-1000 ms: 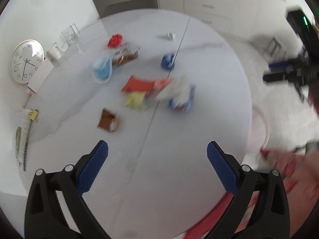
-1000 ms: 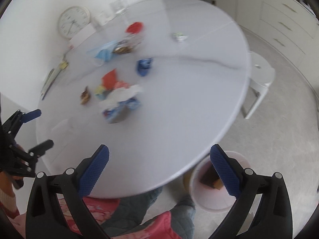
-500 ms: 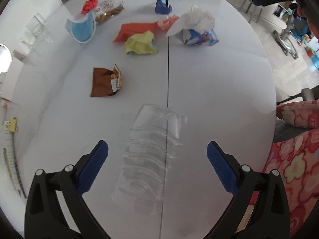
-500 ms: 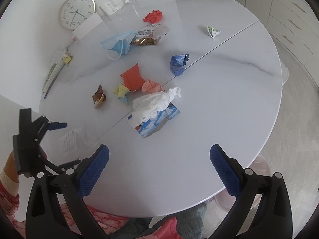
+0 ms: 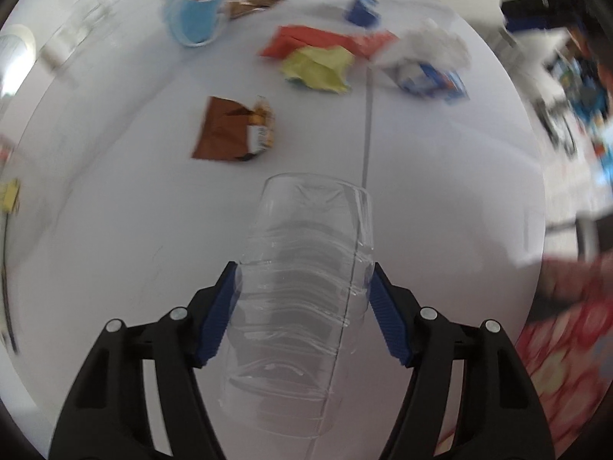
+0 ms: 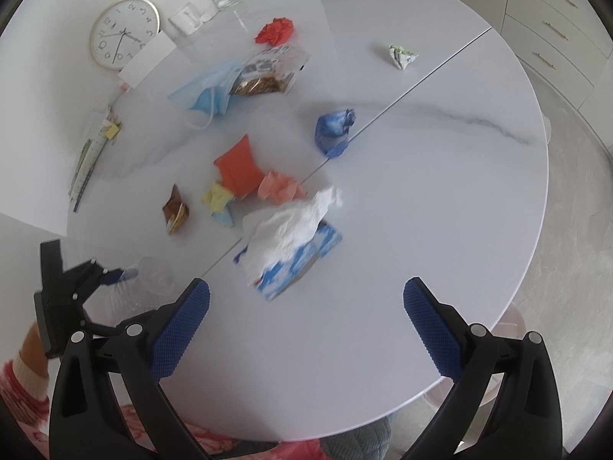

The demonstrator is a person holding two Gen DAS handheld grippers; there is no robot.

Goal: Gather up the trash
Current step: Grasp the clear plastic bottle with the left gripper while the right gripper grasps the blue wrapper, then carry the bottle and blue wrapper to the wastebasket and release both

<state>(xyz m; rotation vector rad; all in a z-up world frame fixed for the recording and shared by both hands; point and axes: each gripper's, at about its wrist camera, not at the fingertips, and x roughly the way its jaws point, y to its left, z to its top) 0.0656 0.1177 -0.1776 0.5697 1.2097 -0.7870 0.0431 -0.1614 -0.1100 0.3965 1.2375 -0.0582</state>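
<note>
the left gripper [image 5: 302, 299] is squeezing a clear crushed plastic bottle [image 5: 302, 287] that lies near the edge of the round white table [image 6: 440, 199], on the person's side. both blue pads touch its sides. the right gripper [image 6: 306, 314] is wide apart and holds nothing. it hangs over the near part of the table.

the job looks like it has only just started. lots of trash is left: a blue tissue box with white tissue [image 6: 291, 245], a brown snack wrapper [image 6: 175, 211], yellow paper [image 6: 218, 197], an orange paper piece [image 6: 237, 168], a pink paper ball [image 6: 279, 188], a blue crumpled wrapper [image 6: 333, 130], a blue face mask [image 6: 203, 92], a clear snack bag [image 6: 268, 73], a red paper ball [image 6: 276, 30] and a small white folded paper [image 6: 400, 53]. a pale bin [image 6: 509, 329] peeks out under the table edge on the right.

the near half of the table is mostly bare, so there is room to lift the bottle. the bottle is close to the edge and could slip off if let go.
</note>
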